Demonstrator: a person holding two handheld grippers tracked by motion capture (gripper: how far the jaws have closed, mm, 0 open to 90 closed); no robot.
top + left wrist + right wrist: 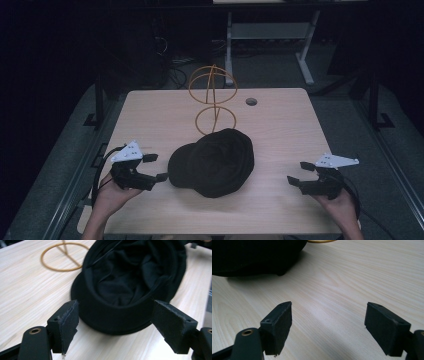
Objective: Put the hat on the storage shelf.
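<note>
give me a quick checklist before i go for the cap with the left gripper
1. Left gripper open: ok, jaws spread wide in the left gripper view.
2. Left gripper lined up with the black cap: ok, the cap's near edge sits between its jaws, not yet gripped.
3. Right gripper open and free: ok, jaws apart over bare table, well clear of the cap.
4. Cap lying steady: ok, it rests on the table, its hollow inside facing the left gripper.
5. Wire stand upright and free: ok, it stands behind the cap.
6. Cap clear of the stand's base ring: cannot tell, they look very close.
</note>
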